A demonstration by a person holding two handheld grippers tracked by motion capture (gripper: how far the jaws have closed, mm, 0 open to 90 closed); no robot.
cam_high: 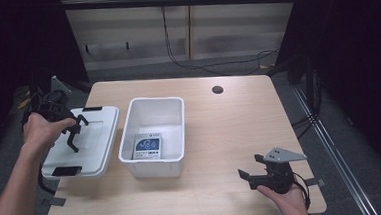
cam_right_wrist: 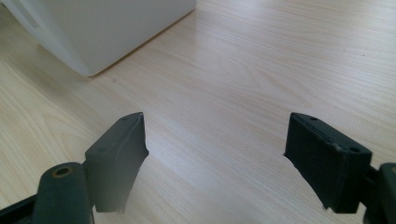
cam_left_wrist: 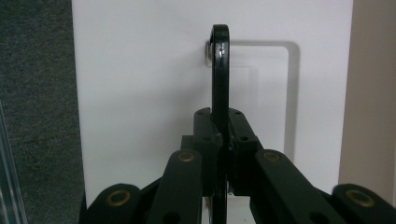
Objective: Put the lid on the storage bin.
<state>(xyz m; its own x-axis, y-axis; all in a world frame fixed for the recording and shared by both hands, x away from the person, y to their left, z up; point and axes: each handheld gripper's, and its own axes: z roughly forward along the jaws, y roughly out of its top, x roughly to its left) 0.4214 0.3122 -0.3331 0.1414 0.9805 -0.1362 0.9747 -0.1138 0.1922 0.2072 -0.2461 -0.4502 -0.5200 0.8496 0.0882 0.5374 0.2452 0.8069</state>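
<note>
The light wooden table (cam_high: 230, 130) carries everything, with a small dark round hole (cam_high: 217, 90) near its far edge. Near its middle stands a white rectangular plastic bin (cam_high: 171, 108), open on top, with a small white-and-blue printed packet (cam_high: 148, 146) lying flat on its floor at the near end. Just beside the bin, to the left, lies a white plastic lid (cam_high: 97, 138) with black clips (cam_high: 66, 170) at its near and far ends, reaching to the table's left edge. Over that lid the person's left hand (cam_high: 42, 130) holds the left claw (cam_high: 76, 133), pointed down at the lid's top; its jaws are pressed together, and in the left gripper view they meet edge to edge above the lid's recessed panel (cam_left_wrist: 261, 93). At the near right corner the right hand (cam_high: 286, 197) holds the right claw (cam_high: 249, 168) low over bare wood, jaws spread wide apart with nothing between them, aimed toward the bin's corner (cam_right_wrist: 88, 28).
</note>
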